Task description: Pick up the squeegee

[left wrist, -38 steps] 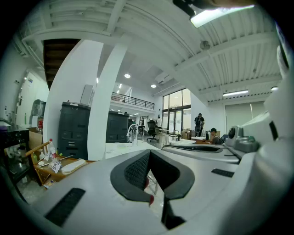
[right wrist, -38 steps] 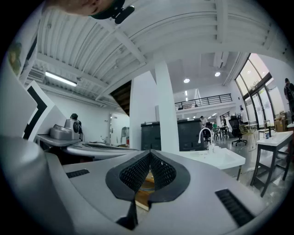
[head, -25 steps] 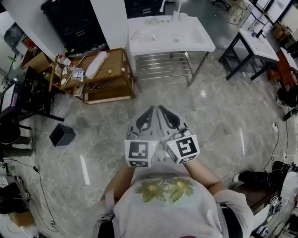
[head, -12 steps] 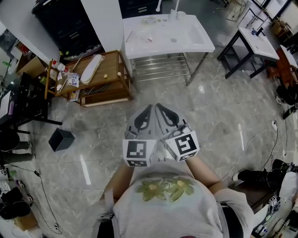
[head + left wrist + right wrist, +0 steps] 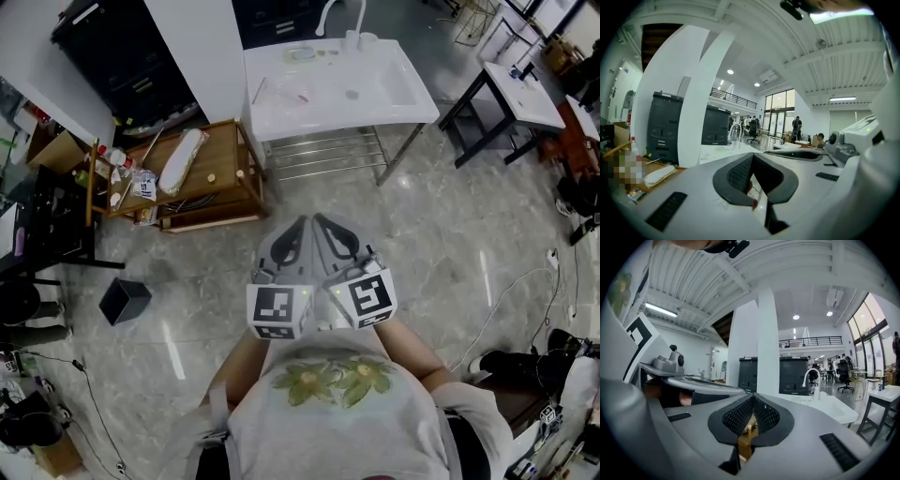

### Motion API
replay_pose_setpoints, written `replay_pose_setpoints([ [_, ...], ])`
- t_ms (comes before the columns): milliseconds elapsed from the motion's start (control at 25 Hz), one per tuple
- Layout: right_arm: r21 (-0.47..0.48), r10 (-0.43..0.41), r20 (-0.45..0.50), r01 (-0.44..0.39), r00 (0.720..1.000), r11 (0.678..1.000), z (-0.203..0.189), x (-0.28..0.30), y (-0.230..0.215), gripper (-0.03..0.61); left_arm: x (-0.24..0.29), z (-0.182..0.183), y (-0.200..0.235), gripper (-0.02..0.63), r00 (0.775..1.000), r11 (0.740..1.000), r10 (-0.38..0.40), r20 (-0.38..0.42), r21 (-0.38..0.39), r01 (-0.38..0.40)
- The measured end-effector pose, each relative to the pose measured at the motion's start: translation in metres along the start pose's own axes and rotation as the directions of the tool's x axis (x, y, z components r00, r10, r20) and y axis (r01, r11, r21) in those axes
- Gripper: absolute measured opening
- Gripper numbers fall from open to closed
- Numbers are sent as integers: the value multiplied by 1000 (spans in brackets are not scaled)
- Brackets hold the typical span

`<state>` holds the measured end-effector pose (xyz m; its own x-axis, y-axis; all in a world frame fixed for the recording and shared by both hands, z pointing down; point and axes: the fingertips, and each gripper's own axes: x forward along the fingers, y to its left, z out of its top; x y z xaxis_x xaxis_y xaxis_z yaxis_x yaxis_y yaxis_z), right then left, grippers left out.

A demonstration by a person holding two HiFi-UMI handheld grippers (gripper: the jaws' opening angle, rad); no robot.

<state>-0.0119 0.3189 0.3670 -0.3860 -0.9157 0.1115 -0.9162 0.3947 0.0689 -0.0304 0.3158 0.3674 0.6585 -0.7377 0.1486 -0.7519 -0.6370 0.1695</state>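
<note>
Both grippers are held out in front of the person's chest, side by side and nearly touching, pointing forward over the floor (image 5: 441, 234). The left gripper (image 5: 298, 228) is closed: in its own view the two black pads meet at the tips with nothing between them, just a sliver of background showing through the gap lower down. Same deal with the right gripper (image 5: 325, 225), tips pressed together and empty, with a bit of wooden cart visible through the slot under the pads.

Neither one is near anything. Ahead of them, well apart, there's a white tabletop (image 5: 403, 89) with a sink basin and a curved faucet (image 5: 342, 11) at the back edge. A thin stick (image 5: 258, 90) lies near its left edge, and there's a small pinkish bit (image 5: 302, 97) a little to the right of it.

As for the squeegee, honestly I can't tell which item it is at this size. It could be the stick on the tabletop, but it's too small to call.

Left of the tabletop sits a wooden cart (image 5: 246, 159) with a long pale pad (image 5: 181, 159) lying on top, plus some bottles and clutter at its left end. A black bin (image 5: 125, 300) stands on the floor further left, tilted. Cables run across the floor on both sides.
</note>
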Motion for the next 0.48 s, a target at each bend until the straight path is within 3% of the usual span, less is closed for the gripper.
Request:
replay_pose_setpoints([
  [480, -16, -20, -29, 20, 999, 1000, 13, 117, -44, 23, 87, 26, 86, 8, 1000, 999, 27, -16, -20, -27],
])
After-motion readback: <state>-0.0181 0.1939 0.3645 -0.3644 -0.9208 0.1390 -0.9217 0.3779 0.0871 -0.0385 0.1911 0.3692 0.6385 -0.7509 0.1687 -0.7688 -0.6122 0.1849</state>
